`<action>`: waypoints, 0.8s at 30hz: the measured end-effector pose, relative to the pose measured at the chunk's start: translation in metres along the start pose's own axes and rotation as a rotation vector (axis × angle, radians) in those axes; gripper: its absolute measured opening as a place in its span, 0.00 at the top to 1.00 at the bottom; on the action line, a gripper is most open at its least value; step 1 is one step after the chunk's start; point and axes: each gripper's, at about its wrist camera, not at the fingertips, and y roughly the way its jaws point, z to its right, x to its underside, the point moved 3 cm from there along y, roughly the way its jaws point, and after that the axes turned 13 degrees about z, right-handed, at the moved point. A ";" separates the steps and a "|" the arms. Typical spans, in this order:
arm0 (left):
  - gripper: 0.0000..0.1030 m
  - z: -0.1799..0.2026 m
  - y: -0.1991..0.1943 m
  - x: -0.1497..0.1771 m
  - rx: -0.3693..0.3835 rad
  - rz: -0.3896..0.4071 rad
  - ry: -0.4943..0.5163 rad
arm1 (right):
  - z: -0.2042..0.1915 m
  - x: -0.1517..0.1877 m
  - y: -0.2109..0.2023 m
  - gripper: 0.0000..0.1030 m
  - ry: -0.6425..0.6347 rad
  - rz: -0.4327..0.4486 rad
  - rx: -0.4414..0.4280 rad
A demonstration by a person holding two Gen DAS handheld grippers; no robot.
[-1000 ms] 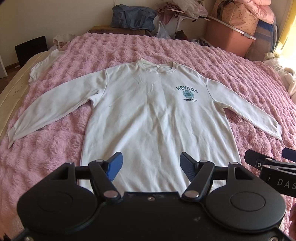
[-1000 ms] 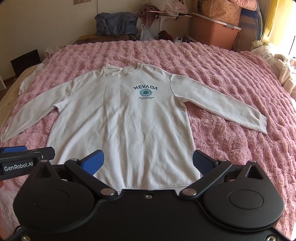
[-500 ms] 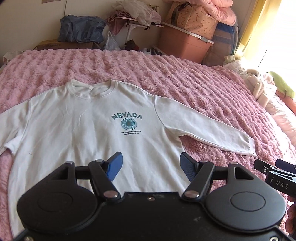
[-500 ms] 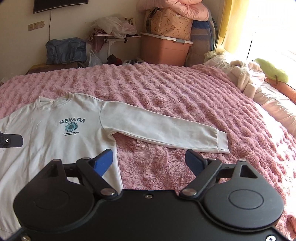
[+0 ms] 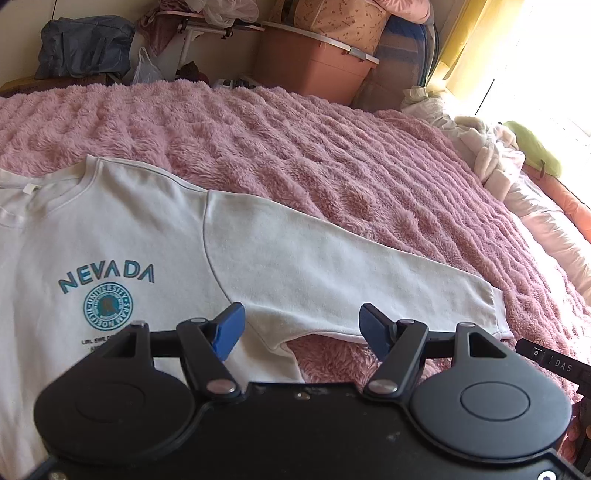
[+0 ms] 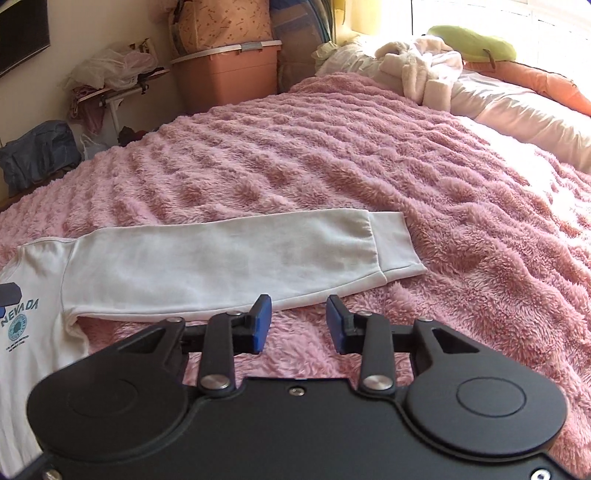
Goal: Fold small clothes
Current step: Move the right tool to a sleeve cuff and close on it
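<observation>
A white long-sleeved sweatshirt [image 5: 122, 229] with a teal NEVADA print lies flat on a pink fluffy blanket [image 5: 332, 155]. Its right-hand sleeve [image 6: 221, 258] stretches out to the right, and the cuff [image 6: 395, 243] lies flat at its end. My left gripper [image 5: 301, 328] hovers open over the armpit of that sleeve, with nothing between its blue pads. My right gripper [image 6: 298, 321] hangs just in front of the sleeve's lower edge, near the cuff. Its jaws are closing and hold nothing between them. The right gripper's black body [image 5: 557, 363] shows at the right edge of the left wrist view.
Beyond the bed stand a salmon storage box [image 5: 314, 66], a blue bag [image 5: 85, 44] and a cluttered rack [image 5: 207, 26]. A cream fleece garment [image 6: 417, 70], a green cushion [image 6: 472, 42] and pale bedding [image 6: 524, 114] lie at the bed's right end.
Both grippers swept to the right and lower, from over the sweatshirt's hem to its right sleeve. The right gripper's jaws narrowed from wide open. The left gripper's jaws stayed open.
</observation>
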 end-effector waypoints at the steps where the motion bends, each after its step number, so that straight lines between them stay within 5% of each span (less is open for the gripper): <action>1: 0.30 0.002 0.010 0.003 -0.004 -0.013 -0.002 | 0.008 0.001 0.010 0.67 0.018 0.003 0.012; 11: 0.30 0.012 0.072 0.027 -0.017 -0.060 0.017 | 0.094 0.020 0.083 0.77 0.387 0.016 0.090; 24: 0.30 0.017 0.084 0.040 -0.036 -0.072 0.059 | 0.121 0.030 0.105 0.77 0.619 -0.011 0.202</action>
